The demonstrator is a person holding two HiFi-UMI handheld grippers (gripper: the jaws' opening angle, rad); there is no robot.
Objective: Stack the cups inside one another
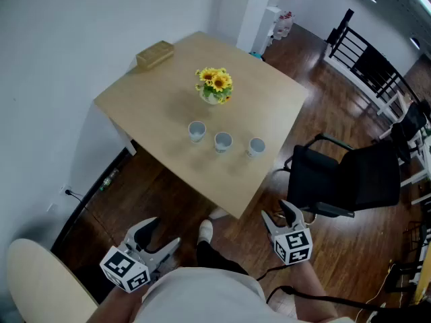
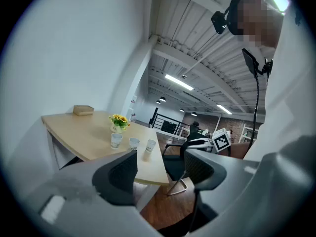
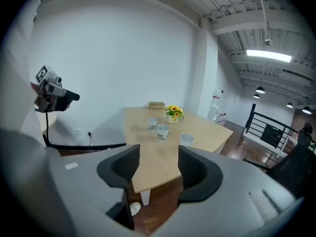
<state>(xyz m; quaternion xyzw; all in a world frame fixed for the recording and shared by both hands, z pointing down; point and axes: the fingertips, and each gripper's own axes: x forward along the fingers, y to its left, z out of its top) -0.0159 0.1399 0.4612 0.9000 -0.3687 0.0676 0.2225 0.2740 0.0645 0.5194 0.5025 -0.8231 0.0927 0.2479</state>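
Wooden table holds three cups in a row, standing apart — left cup, middle cup, right cup — at 5 o'clock from the yellow flowers, while the left claw at 7 o'clock and the right claw at 5 o'clock hang off the table, both released and empty.

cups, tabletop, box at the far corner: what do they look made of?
Cups: plastic, paper or frosted glass. The walls are pale bluish-white and too small to settle it.
Tabletop: light wood or wood-look laminate, with an even tan, matte surface and a thin edge.
Box: possibly wood or woven fibre. It is tan, and its texture is unclear.
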